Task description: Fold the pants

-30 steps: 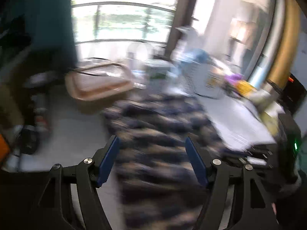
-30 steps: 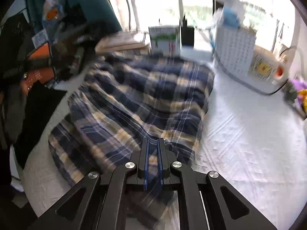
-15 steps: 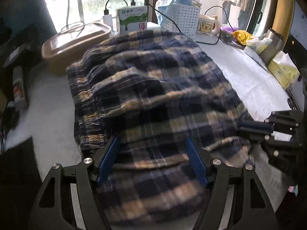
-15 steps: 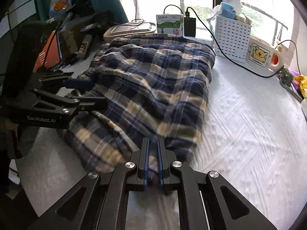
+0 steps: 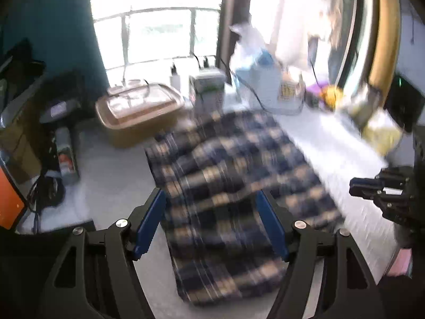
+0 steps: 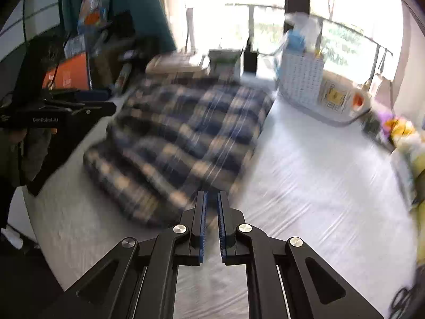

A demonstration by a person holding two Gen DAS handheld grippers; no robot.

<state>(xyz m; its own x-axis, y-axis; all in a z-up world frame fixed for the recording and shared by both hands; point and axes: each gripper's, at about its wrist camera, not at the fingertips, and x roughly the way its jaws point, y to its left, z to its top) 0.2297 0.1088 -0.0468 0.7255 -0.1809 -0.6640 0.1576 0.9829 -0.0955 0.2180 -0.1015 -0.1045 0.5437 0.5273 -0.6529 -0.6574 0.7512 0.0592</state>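
The blue and tan plaid pants lie folded in a thick rectangular pile on the white table; they also show in the right wrist view. My left gripper is open and empty, raised above the near end of the pile. My right gripper has its jaws almost together with a narrow gap and holds nothing; it sits just off the pile's near right corner. Both views are motion-blurred.
A tan lidded box, a small carton, a white basket and a white appliance with cables stand at the far edge by the window. Dark clutter lies at the left. White tabletop spreads to the pile's right.
Both grippers have pulled back and up from the pants. My right gripper has let go of the fabric edge and its jaws have parted slightly. The pile lies as it was.
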